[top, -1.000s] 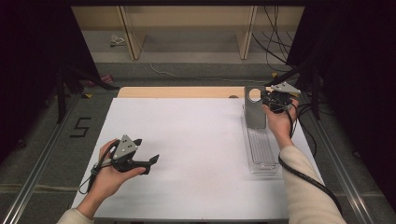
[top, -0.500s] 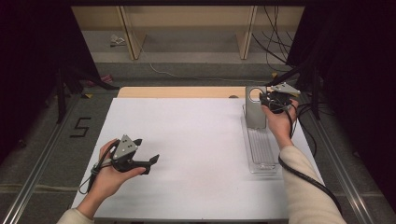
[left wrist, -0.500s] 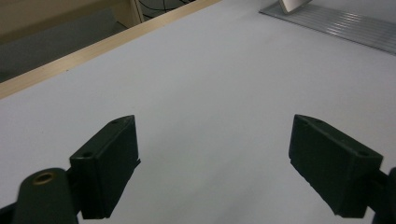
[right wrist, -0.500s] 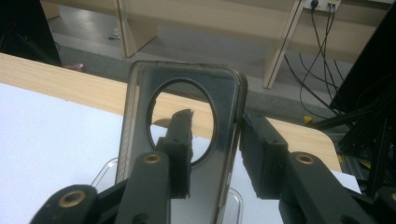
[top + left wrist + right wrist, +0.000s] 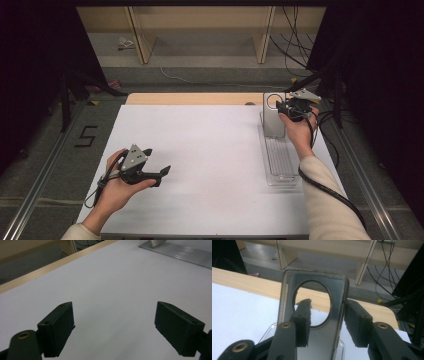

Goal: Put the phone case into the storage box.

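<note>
At the far right of the white table (image 5: 210,165), a clear phone case (image 5: 273,115) with a round camera cutout is held upright by the right tongs (image 5: 286,109). The case stands at the far end of a clear ribbed tray (image 5: 280,162) that lies flat on the table. In the right gripper view the case (image 5: 312,315) is seen between the two black jaws, which appear closed on its side edges; the left jaw is visible through the cutout. Whether the case's lower edge touches the tray cannot be told.

The left tongs (image 5: 159,176) are held low over the bare near-left part of the table, well apart from the case, with the jaws wide open and nothing between them.

By judgement, the grasp is secured, while the placing or carrying of the case is yet to be done; the left tongs are not yet engaged.
</note>
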`<state>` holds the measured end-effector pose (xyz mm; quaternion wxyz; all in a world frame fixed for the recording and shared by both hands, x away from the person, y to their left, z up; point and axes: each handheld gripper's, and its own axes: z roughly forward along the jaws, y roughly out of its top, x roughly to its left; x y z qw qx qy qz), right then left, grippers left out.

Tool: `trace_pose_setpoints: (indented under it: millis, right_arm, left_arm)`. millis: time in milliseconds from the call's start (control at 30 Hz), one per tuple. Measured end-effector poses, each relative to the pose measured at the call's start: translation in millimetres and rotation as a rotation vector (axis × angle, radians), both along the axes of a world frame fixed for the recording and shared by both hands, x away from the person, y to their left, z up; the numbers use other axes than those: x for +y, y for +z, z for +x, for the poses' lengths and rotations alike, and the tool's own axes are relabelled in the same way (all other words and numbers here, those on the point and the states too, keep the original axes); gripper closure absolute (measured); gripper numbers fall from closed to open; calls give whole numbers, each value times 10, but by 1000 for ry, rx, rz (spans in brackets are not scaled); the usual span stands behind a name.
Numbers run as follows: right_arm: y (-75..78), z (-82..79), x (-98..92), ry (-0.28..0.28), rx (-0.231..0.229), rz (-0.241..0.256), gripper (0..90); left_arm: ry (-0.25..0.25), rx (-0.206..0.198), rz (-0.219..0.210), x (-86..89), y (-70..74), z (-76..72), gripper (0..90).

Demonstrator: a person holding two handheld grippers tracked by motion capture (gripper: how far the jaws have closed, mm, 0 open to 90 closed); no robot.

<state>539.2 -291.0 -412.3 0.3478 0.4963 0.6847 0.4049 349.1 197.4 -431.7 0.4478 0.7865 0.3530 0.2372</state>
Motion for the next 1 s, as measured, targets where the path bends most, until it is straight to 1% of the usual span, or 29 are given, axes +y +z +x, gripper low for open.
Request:
trace_pose_setpoints:
  millis: [133,267,367,500,600,733,1000]
  right_arm:
    - [-5,7,6,6,19,5,504]
    - [-28,22,14,16,42,10,422]
    - [-28,26,15,22,55,20,383]
    - [-25,23,13,27,60,21,355]
    - [-3,18,16,27,51,26,338]
    - [51,6,18,37,23,36,333]
    - [102,-23,31,38,13,35,335]
  left_arm:
    - [0,0,1,1,0,-1,154]
    - [0,0,1,2,-1,2,155]
    - [1,0,1,2,-2,3,155]
    - [-2,1,3,-2,-6,2,156]
    - [-1,1,2,-2,-3,2,156]
    - [-1,1,2,1,-5,1,156]
    - [-1,0,0,-1,2,-1,156]
